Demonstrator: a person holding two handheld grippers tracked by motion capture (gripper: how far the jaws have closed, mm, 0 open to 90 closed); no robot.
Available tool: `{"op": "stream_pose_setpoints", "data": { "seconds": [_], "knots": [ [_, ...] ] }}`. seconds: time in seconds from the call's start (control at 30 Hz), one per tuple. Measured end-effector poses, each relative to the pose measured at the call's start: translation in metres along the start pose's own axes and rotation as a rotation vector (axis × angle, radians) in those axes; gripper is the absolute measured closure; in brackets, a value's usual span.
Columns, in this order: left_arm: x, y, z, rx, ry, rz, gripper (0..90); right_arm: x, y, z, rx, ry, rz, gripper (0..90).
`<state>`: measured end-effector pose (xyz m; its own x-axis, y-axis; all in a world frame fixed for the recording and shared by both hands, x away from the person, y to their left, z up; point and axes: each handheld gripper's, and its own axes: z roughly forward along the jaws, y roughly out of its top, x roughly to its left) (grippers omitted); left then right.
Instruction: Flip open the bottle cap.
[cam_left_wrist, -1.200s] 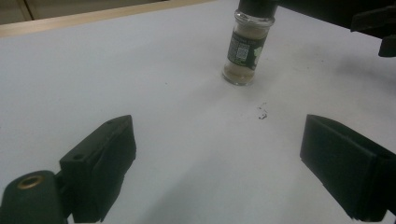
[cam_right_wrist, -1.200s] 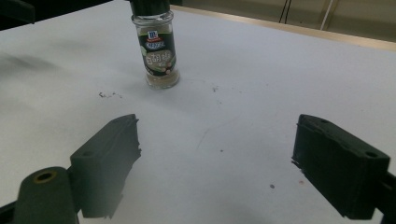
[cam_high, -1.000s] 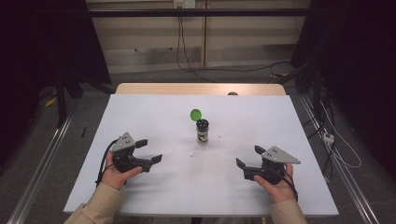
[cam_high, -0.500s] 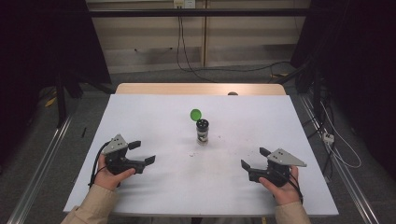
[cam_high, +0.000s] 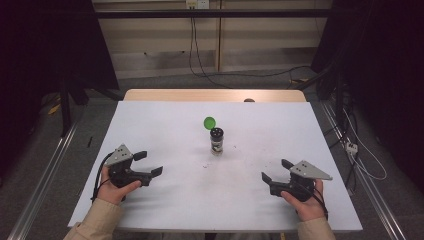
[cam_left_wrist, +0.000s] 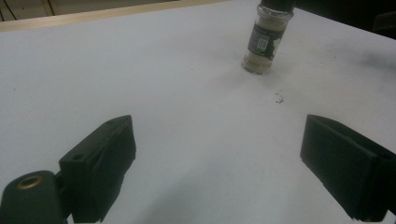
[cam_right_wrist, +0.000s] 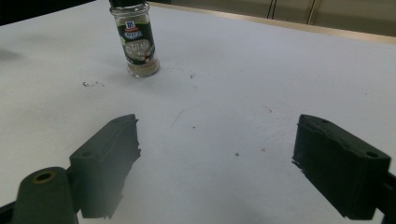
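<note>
A: Looking down from the high view, where does the spice jar (cam_high: 217, 141) stand?

B: Upright near the middle of the white table (cam_high: 165, 120), with its green flip lid (cam_high: 209, 122) swung open behind the black cap. A few dark specks (cam_high: 206, 165) lie on the table just in front of it.

A: And the left gripper (cam_high: 148, 163)?

B: Held low over the near left part of the table, well apart from the jar, jaws pointing toward the middle. They stand wide apart with nothing between them. In the left gripper view the jar (cam_left_wrist: 266, 39) is far ahead, up and to the right, and bare table shows between the jaws.

A: What about the right gripper (cam_high: 276, 170)?

B: Held low over the near right part of the table, also well clear of the jar, its jaws spread wide and holding nothing. The right gripper view has the jar (cam_right_wrist: 137, 43) far ahead at upper left, its label facing the camera and pale powder in its lower part.

A: Does anything touch the jar?

B: No. It stands alone, roughly between the two grippers but farther from the person.
</note>
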<state>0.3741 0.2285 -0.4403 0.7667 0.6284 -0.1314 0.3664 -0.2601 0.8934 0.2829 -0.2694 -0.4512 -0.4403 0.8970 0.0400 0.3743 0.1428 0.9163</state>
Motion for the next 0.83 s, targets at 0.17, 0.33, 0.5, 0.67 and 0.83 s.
{"op": "stream_pose_setpoints", "data": {
  "seconds": [0.17, 0.33, 0.5, 0.67, 0.83],
  "knots": [
    [0.0017, -0.0025, -0.0035, 0.007, 0.007, -0.004, 9.8, -0.0008, -0.0003, -0.0024, -0.002, -0.005, 0.002, 13.5],
    [0.0015, -0.0045, -0.0055, 0.014, 0.001, 0.008, 9.7, -0.002, -0.002, -0.0044, -0.002, -0.008, 0.007, 13.5],
    [0.0013, -0.0074, -0.0029, 0.023, 0.001, 0.004, 9.7, -0.0027, -0.0037, -0.005, -0.005, -0.006, 0.002, 13.5],
    [0.0006, -0.0071, -0.0036, 0.004, 0.008, 0.001, 9.7, -0.0021, -0.0046, -0.0035, -0.005, -0.004, 0.006, 13.5],
    [0.0018, -0.0063, -0.0052, -0.004, 0.009, -0.01, 9.7, -0.0018, -0.0042, -0.001, -0.001, -0.002, -0.002, 13.4]
  ]
}}
